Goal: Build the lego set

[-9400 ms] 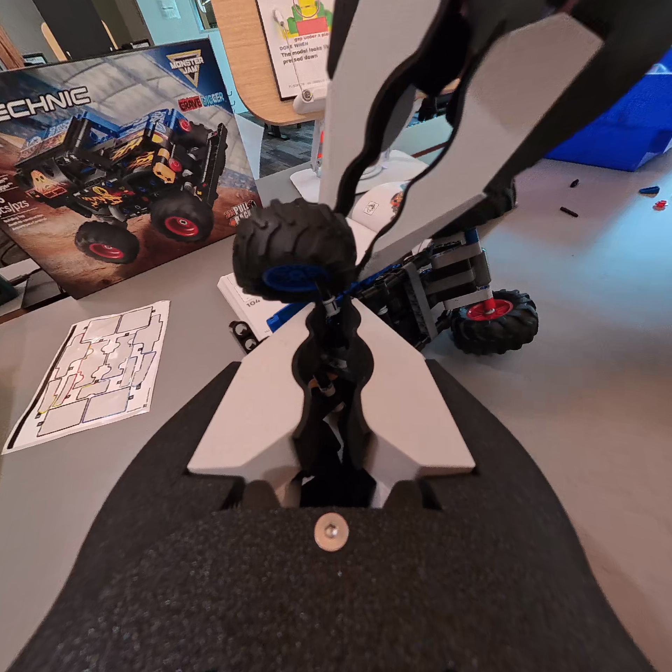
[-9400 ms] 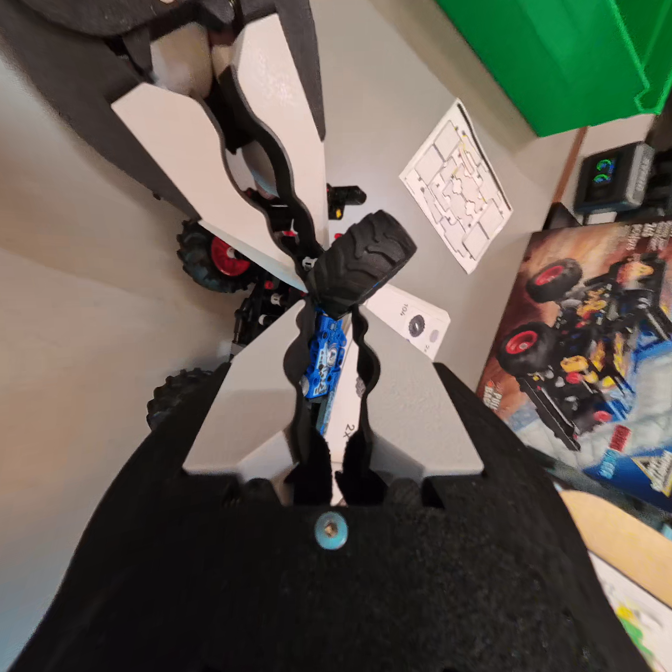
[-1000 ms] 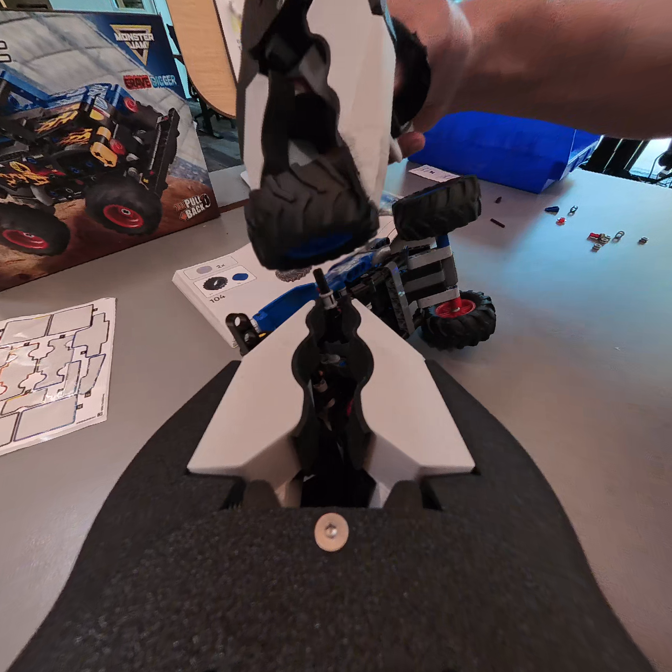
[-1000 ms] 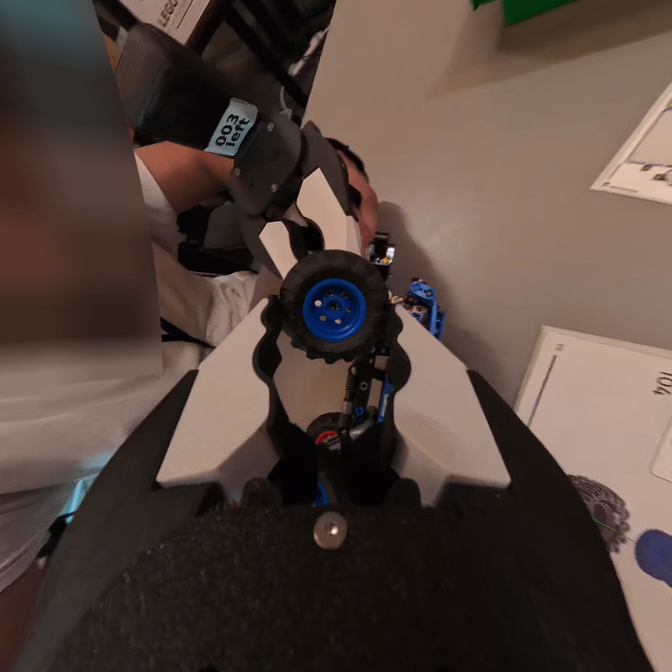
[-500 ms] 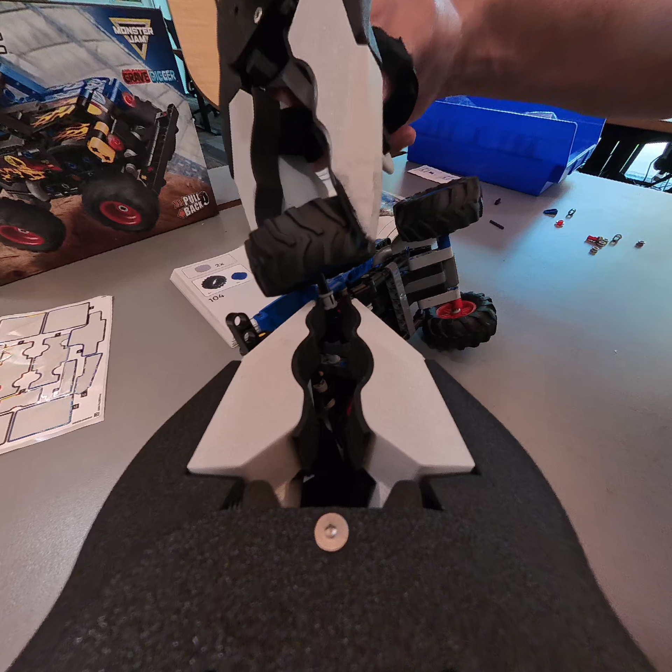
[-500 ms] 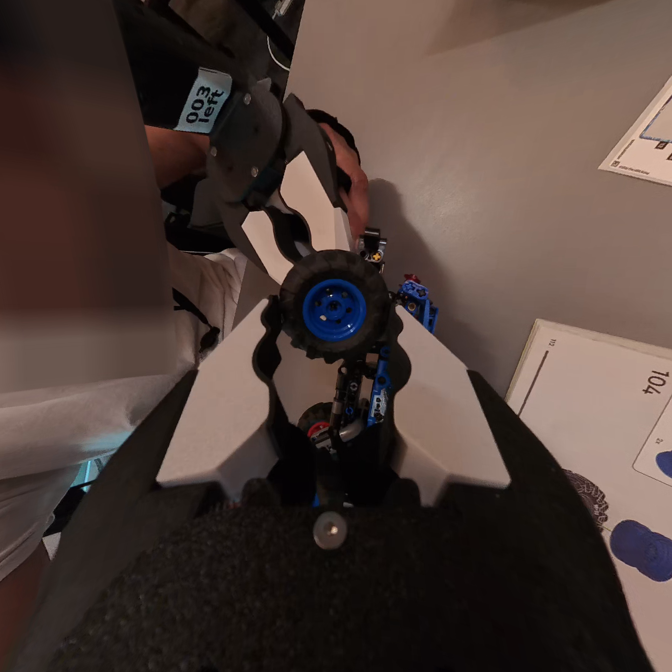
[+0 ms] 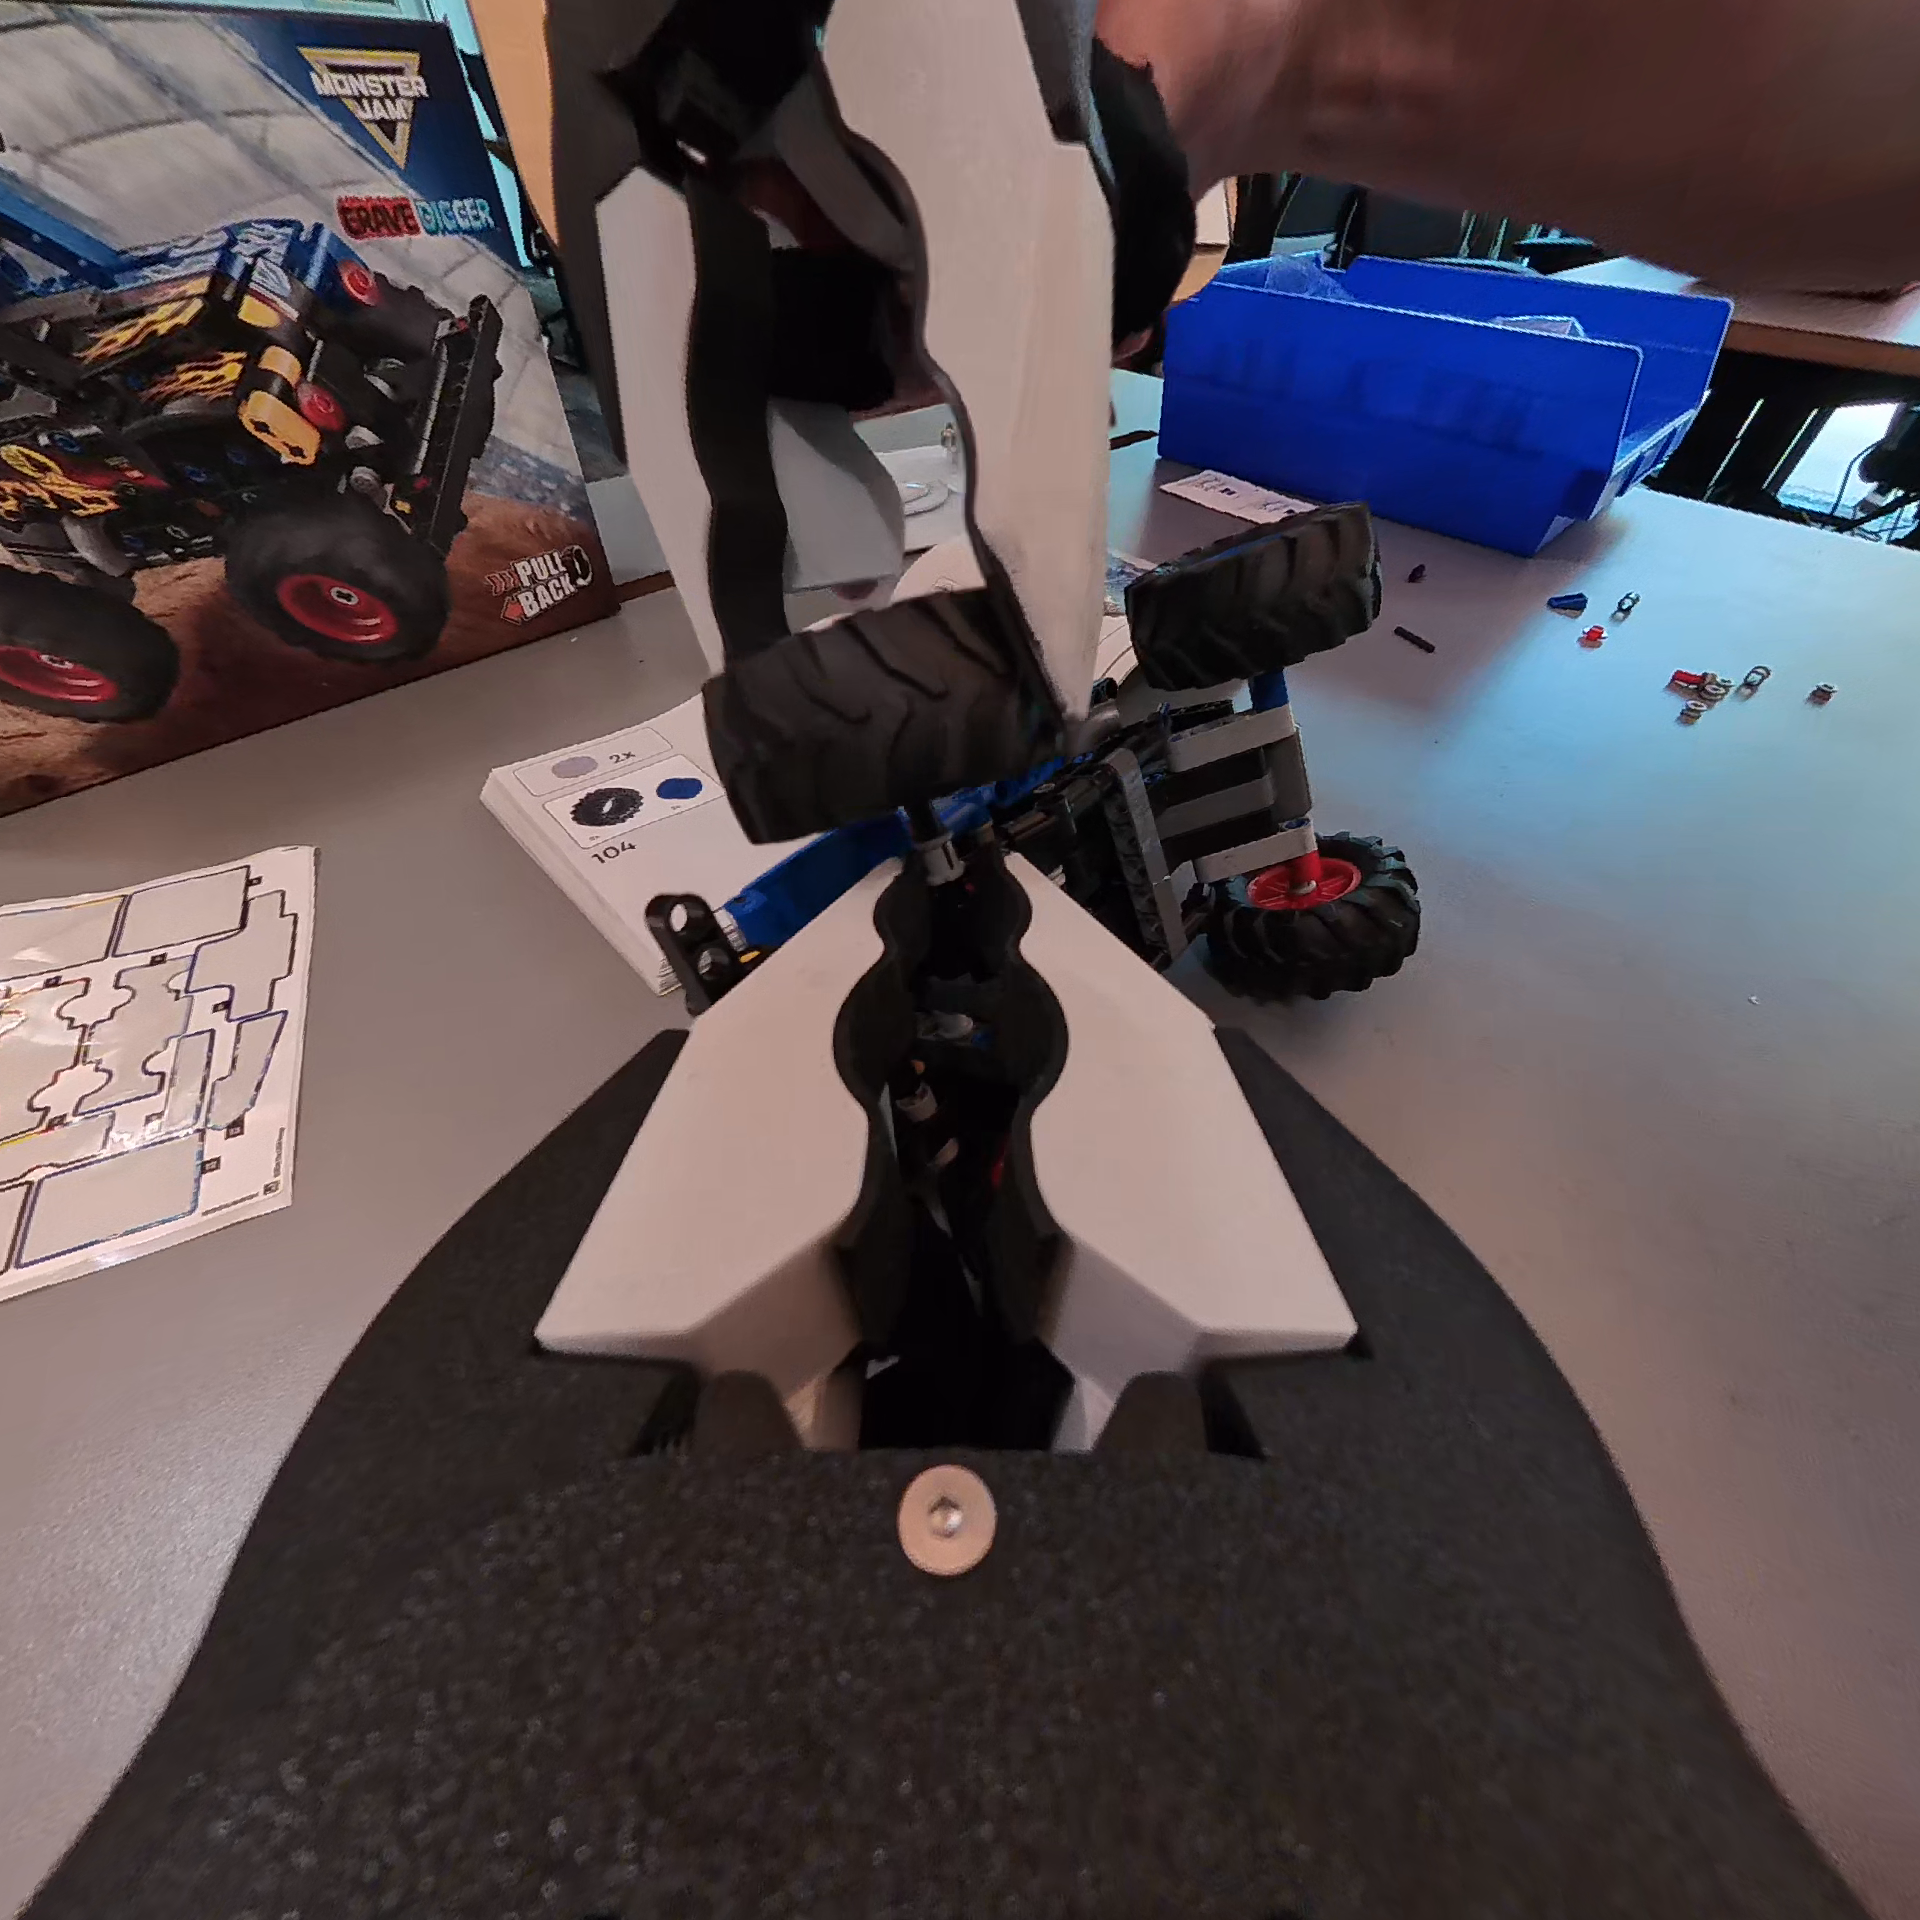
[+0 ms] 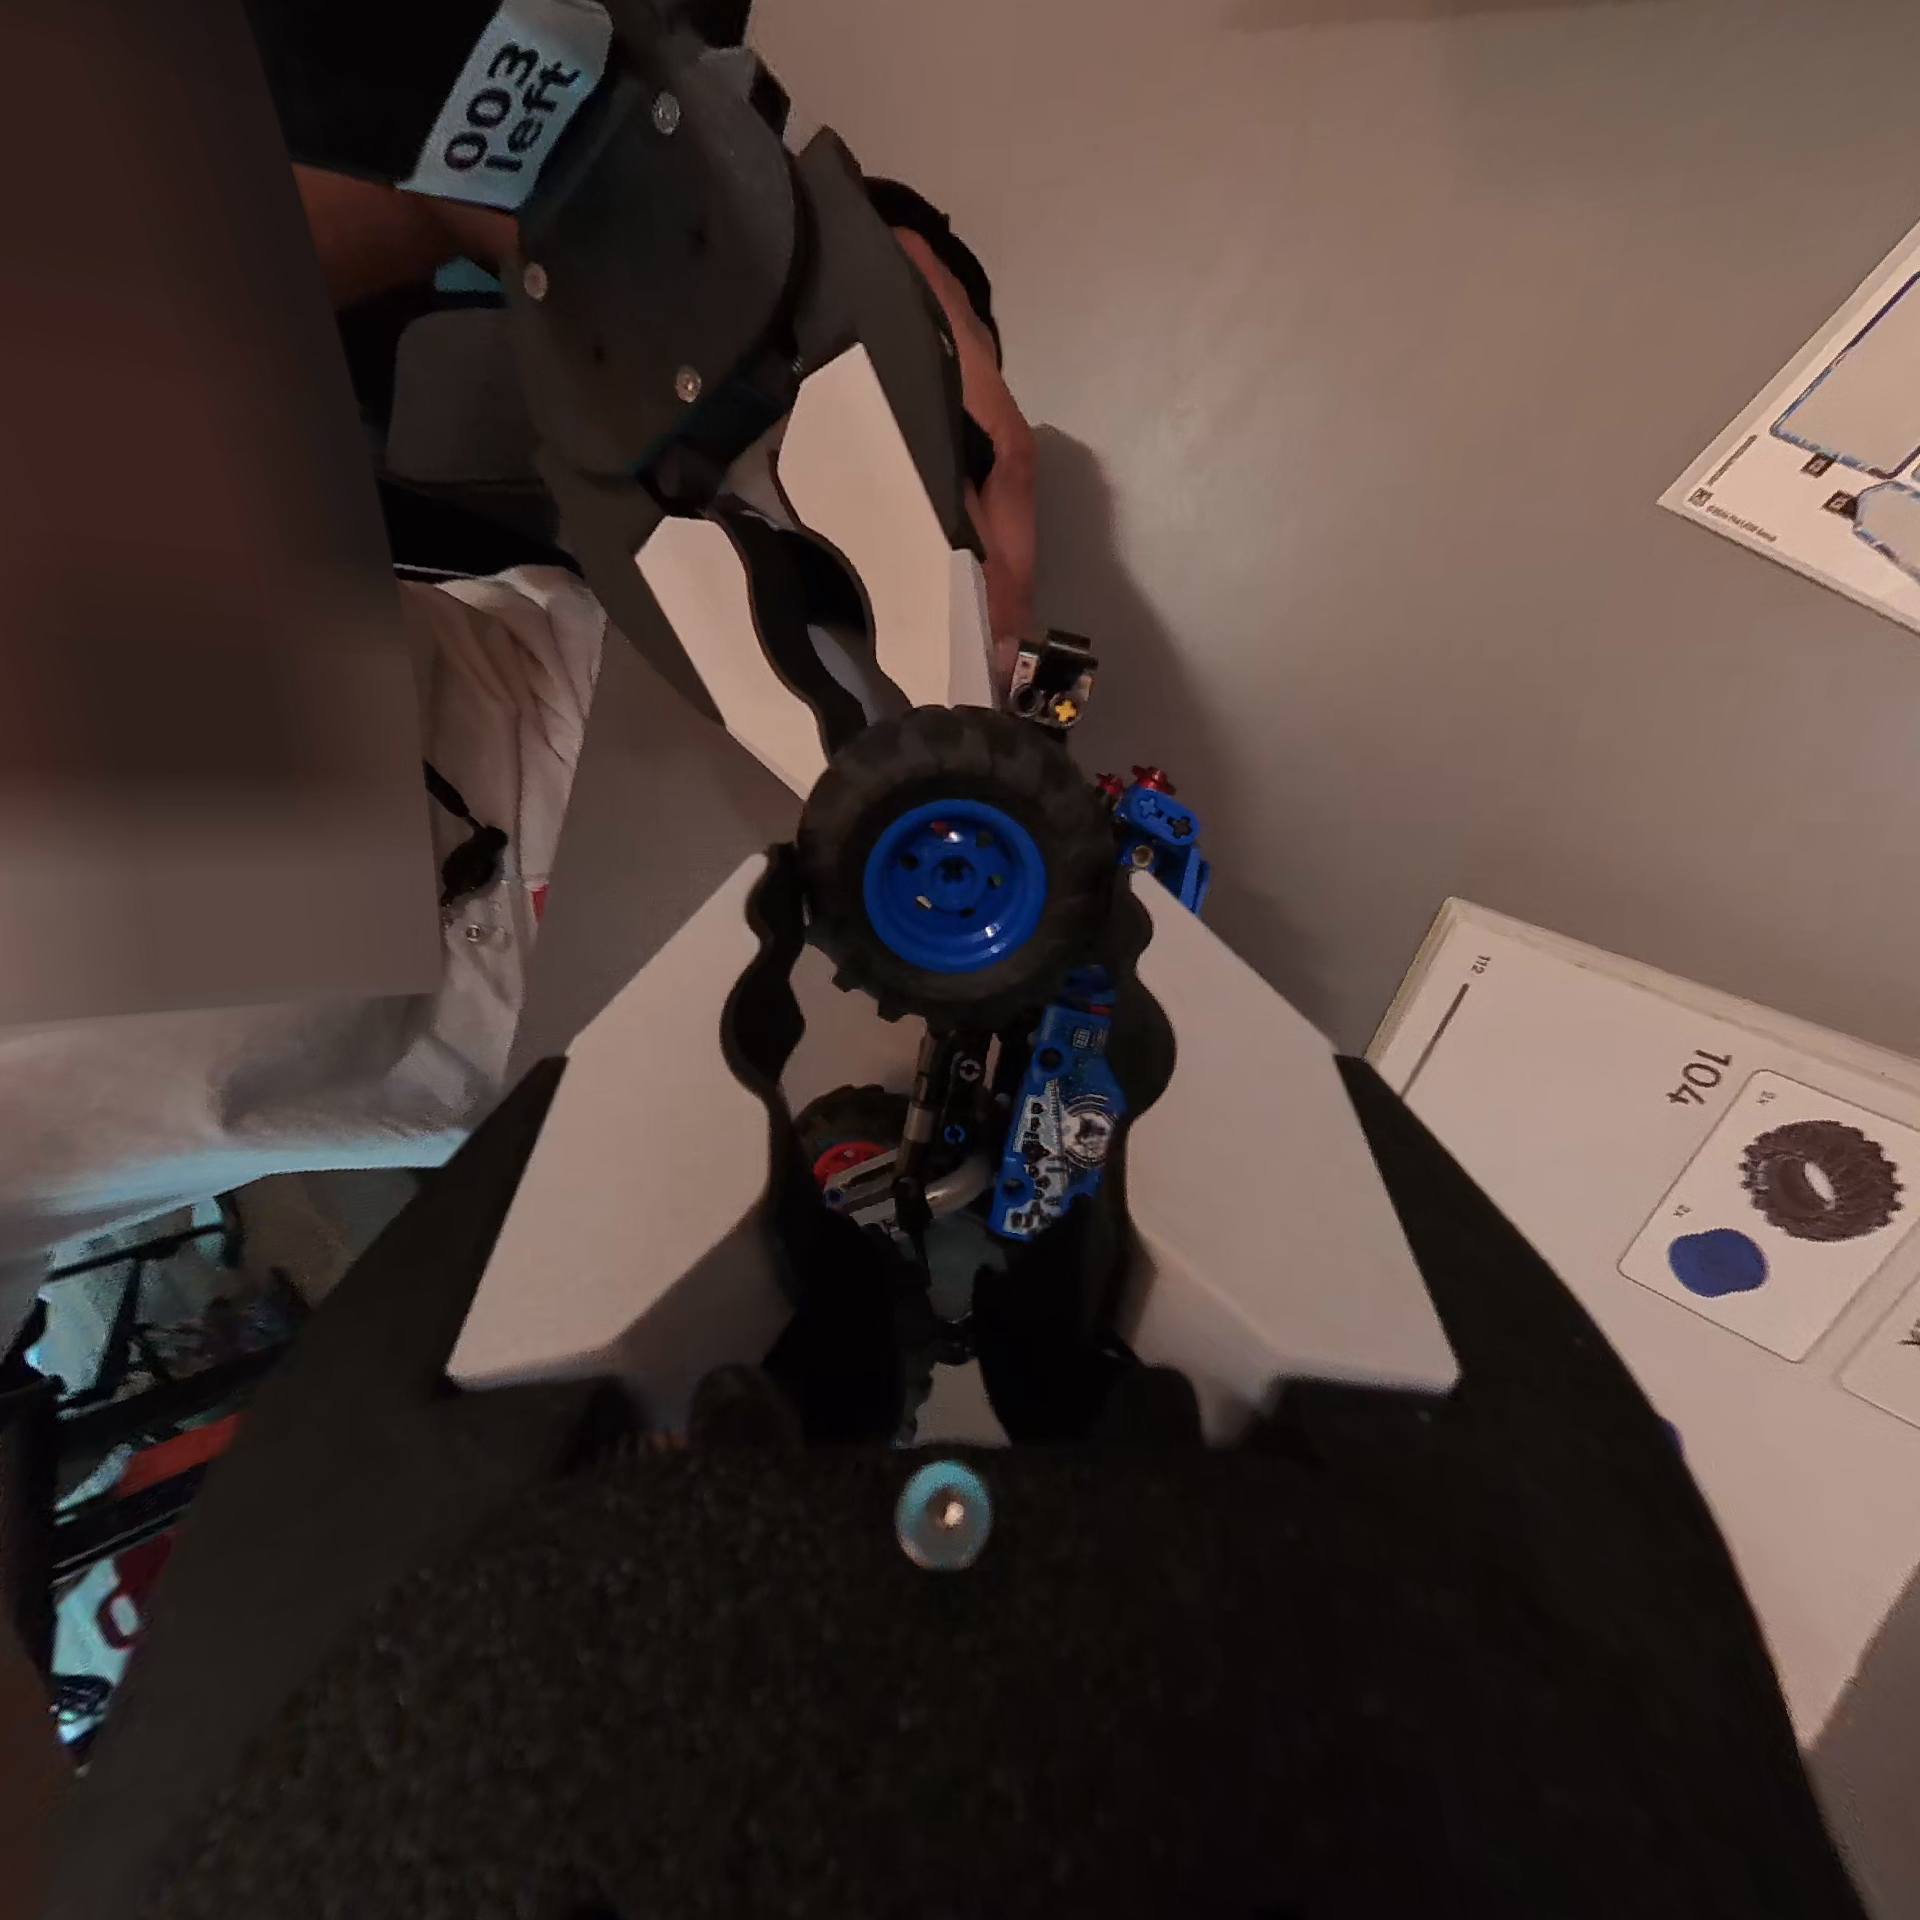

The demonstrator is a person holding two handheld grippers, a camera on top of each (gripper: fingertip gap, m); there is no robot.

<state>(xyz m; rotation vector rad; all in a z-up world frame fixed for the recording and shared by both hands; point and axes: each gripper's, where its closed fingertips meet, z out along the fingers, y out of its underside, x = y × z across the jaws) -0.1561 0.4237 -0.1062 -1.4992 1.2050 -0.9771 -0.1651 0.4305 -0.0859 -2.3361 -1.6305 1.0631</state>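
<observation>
The lego truck lies on its side on the grey table. My left gripper is shut on its black axle arm, which sticks up between the fingers. My right gripper comes down from above, shut on a black tyre with a blue rim, which sits on the axle's tip. In the right wrist view the wheel fills the gap between my right gripper's fingers. The left gripper shows beyond it and the truck's blue panel below it. Two other wheels are on the truck.
The set's box stands at the back left. A sticker sheet lies at the left and an open instruction booklet under the truck. A blue bin is at the back right, with small loose parts near it.
Over the last second my right gripper has brought the wheel down from above the axle and levelled it onto the axle's tip. My left gripper has kept its hold.
</observation>
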